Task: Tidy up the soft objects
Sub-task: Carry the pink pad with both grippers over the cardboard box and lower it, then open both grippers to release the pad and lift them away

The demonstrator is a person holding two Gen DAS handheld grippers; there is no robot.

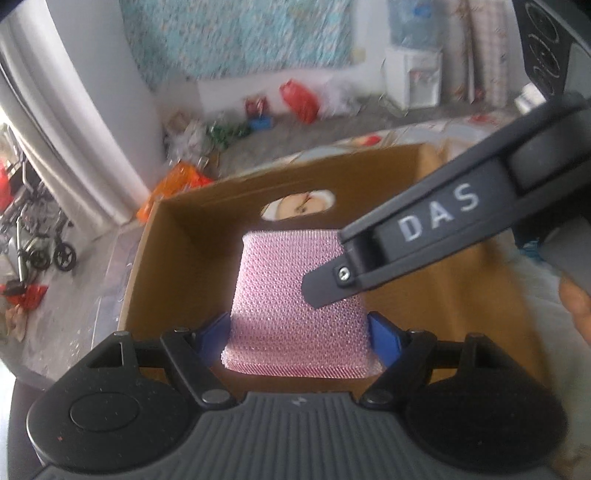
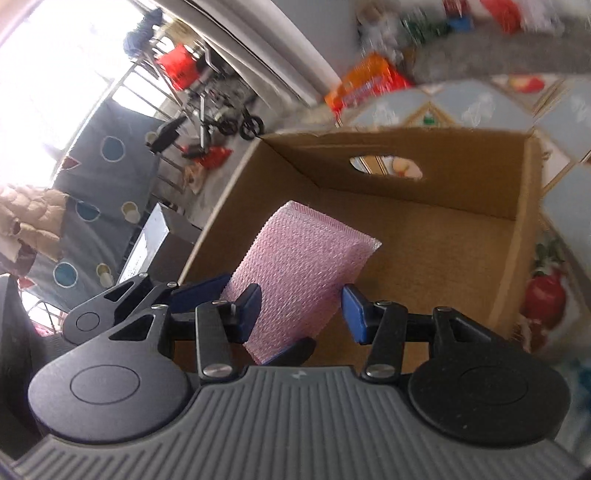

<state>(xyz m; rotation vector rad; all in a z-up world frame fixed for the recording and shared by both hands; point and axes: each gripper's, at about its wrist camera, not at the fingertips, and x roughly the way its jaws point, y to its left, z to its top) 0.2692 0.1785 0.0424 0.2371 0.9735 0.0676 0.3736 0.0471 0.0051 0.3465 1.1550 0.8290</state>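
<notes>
Left tongs (image 1: 299, 338) clamp pink sponge (image 1: 295, 295); "DAS", seemingly, on right tongs (image 1: 436, 218).

1 pink sponge (image 1: 295, 302), 1 cardboard box (image 1: 177, 266), 2 claws (image 1: 299, 338)

A grey floor (image 1: 332, 129) strewn with red and orange bags (image 1: 299, 99) runs to a white wall hung with a blue floral cloth (image 1: 240, 33); a white curtain (image 1: 74, 110) hangs left; a folded wheelchair (image 1: 37, 229) stands by it; bright daylight floods a window (image 2: 55, 55); a water dispenser (image 1: 413, 74) stands against the wall.
</notes>
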